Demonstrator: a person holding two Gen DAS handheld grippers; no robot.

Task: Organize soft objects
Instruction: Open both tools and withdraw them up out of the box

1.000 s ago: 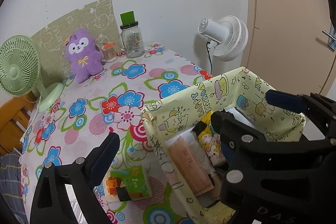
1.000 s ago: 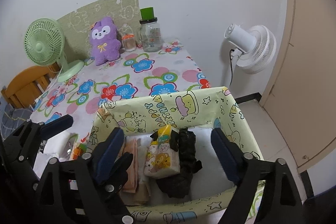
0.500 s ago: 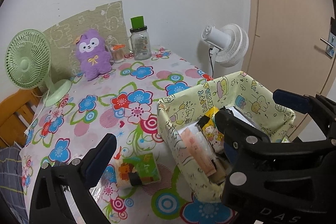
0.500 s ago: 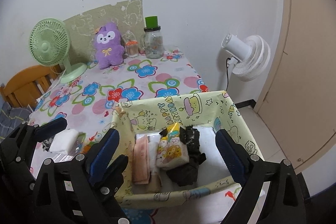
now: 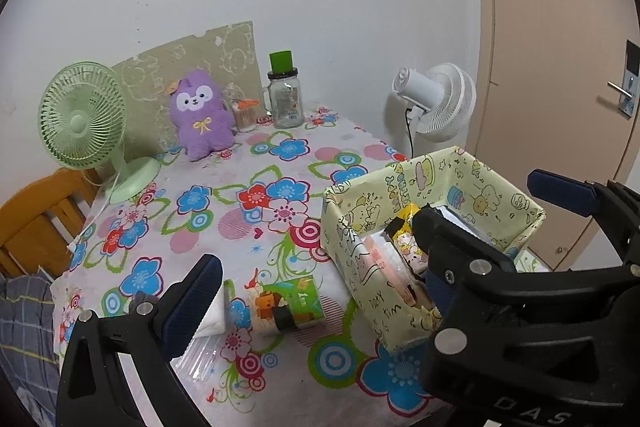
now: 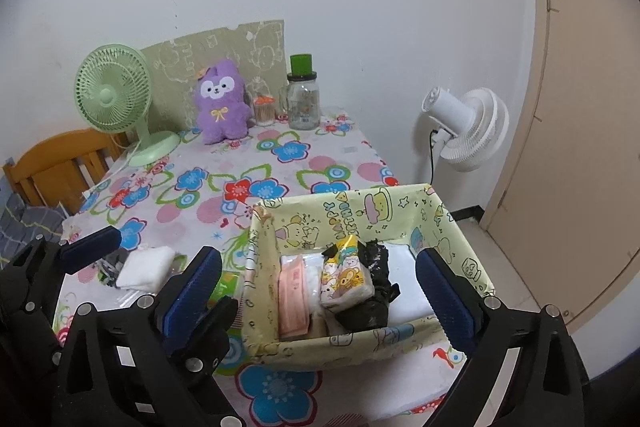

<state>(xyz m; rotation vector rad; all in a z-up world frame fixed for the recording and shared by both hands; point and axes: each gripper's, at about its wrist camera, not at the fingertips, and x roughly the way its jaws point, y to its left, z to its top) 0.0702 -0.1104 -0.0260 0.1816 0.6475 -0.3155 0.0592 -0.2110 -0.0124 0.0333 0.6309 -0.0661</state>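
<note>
A yellow cartoon-print box [image 6: 352,211] [image 5: 432,183] stands at the table's near right corner. It holds a pink pack [image 6: 294,291], a yellow cartoon tissue pack [image 6: 348,277] and a crumpled black bag [image 6: 374,291]. My right gripper [image 6: 320,291] hovers above the box's near side; its jaws are opening and nothing is gripped. To the box's left my left gripper [image 5: 314,297] is open and empty, above a green tissue pack [image 5: 292,301] and a white folded cloth [image 6: 146,267]. A purple plush [image 5: 200,115] [image 6: 222,103] sits against the back wall.
A green desk fan [image 5: 82,115] stands at the back left, with a green-lidded glass jar [image 5: 285,99] and a small orange-topped pot [image 5: 245,113] beside the plush. A white fan [image 5: 436,103] and a door [image 5: 560,67] are to the right, a wooden chair [image 5: 36,211] to the left.
Both grippers have drawn back and up from the box, which now looks smaller and farther. The right jaws have spread wider. The white cloth has come into view.
</note>
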